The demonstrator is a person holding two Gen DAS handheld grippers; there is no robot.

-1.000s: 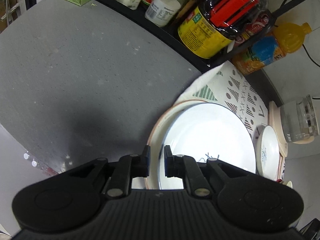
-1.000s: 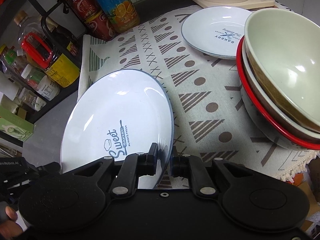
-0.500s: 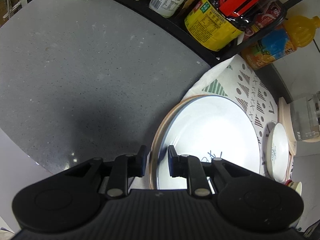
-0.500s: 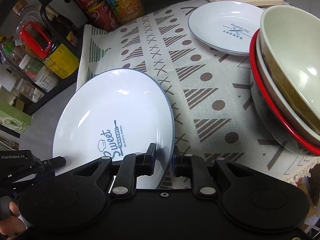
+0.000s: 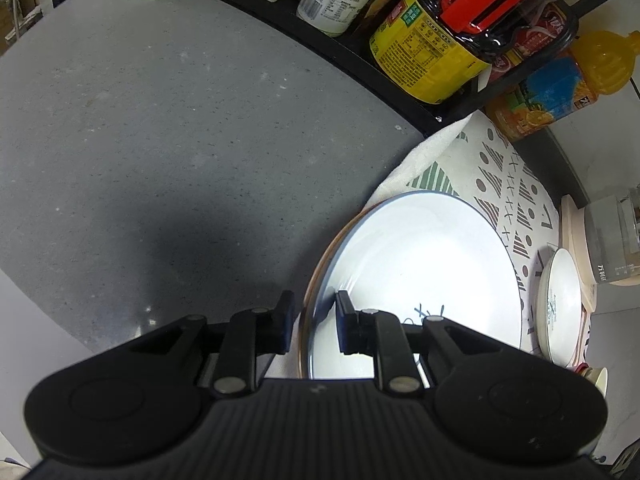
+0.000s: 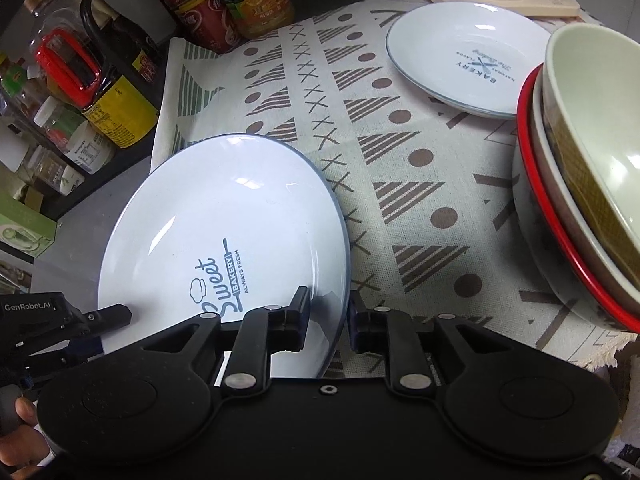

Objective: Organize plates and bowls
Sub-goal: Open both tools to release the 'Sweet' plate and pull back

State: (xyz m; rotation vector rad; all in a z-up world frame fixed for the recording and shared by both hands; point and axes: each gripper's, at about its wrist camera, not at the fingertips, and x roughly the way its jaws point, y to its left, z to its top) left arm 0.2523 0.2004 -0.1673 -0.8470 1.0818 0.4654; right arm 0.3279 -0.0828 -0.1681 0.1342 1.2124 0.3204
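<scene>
A large white plate [image 6: 224, 216] with blue "Sweet Bakery" print lies at the left edge of the patterned cloth [image 6: 400, 168]. My right gripper [image 6: 328, 320] straddles its near right rim, jaws apart with a gap on each side. My left gripper [image 5: 312, 320] straddles its left rim [image 5: 420, 264], jaws also apart; it shows in the right wrist view [image 6: 92, 320]. A smaller white plate [image 6: 468, 60] lies at the back. Stacked bowls [image 6: 580, 184] stand at the right.
A black rack with bottles and jars [image 5: 432, 40] runs along the back left. An orange juice bottle [image 5: 560, 88] and a kettle on a beige base [image 5: 608, 248] stand behind the cloth. Grey countertop [image 5: 160, 140] lies to the left.
Both grippers' jaws have opened wider around the large plate's rim. The plate has come down from a tilt to lie flatter on the cloth edge.
</scene>
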